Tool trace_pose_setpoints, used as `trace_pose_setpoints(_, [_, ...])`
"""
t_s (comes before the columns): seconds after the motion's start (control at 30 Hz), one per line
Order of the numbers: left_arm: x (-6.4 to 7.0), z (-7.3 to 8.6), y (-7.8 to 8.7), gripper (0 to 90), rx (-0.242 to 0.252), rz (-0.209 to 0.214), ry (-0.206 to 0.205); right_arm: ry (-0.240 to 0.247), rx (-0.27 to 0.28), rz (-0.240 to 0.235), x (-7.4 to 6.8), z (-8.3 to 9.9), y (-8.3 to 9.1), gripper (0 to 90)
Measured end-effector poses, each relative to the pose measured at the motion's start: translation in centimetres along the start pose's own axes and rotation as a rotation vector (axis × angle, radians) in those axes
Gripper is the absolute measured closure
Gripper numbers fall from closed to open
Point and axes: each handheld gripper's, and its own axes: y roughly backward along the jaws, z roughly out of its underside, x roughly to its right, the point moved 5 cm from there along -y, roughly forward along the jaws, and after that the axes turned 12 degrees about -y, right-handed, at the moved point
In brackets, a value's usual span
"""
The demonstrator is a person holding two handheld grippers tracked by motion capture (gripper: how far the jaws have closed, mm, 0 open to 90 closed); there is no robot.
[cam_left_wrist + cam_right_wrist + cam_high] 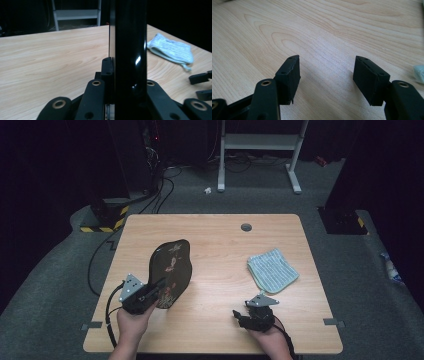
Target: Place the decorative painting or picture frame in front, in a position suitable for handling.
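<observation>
Left gripper (150, 295) is clamped on the near edge of a black lacquered tray (171, 270), its jaws closed on either side of the thin rim. In the left gripper view the tray (128, 50) rises straight up from between the jaws as a dark glossy slab seen edge-on. From above, the tray stands tilted up off the table (215, 235), leaning away from the gripper and to its front. My reading is that the tray is being held up so its face can be wiped. To do that well, the grip should stay firm and low on the rim, and the tray kept steady at this angle, since the smooth lacquer could slip between the pads.

Right gripper (256, 312) rests low over bare wood with its jaws apart and nothing between them; the right gripper view shows plain tabletop in the gap (325, 75).

Ahead of the right gripper, and slightly to its right, lies a folded pale blue striped cloth (272, 269), flat on the wood and well apart from the tray.

The tray itself is dark and shiny, with a wavy outline and small reddish and pale painted figures on its upper face.
</observation>
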Motion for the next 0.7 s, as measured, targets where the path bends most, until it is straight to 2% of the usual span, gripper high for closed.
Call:
trace_pose_setpoints(0.13, [0.6, -0.7, 0.2, 80.7, 0.031, 0.012, -0.003, 0.002, 0.003, 0.003, 0.0, 0.0, 0.0, 38.0])
trace_pose_setpoints(0.17, [1.2, -1.1, 0.1, 80.7, 0.039, 0.022, -0.011, 0.0, 0.004, 0.003, 0.0, 0.0, 0.0, 38.0])
trace_pose_setpoints(0.23, [1.5, -1.3, 0.0, 80.7, 0.044, 0.03, -0.007, 0.001, 0.005, 0.003, 0.0, 0.0, 0.0, 38.0])
trace_pose_setpoints(0.3, [2.4, -1.3, -0.5, 80.7, 0.054, 0.05, -0.002, 0.0, 0.006, 0.003, 0.0, 0.0, 0.0, 38.1])
trace_pose_setpoints(0.5, [3.5, -1.0, -1.6, 80.7, 0.048, 0.06, 0.0, 0.0, 0.006, -0.001, 0.0, 0.0, 0.1, 38.0])
trace_pose_setpoints(0.7, [4.0, -0.6, -2.0, 80.7, 0.055, 0.047, -0.004, 0.001, 0.007, -0.003, 0.0, 0.0, 0.1, 38.0])
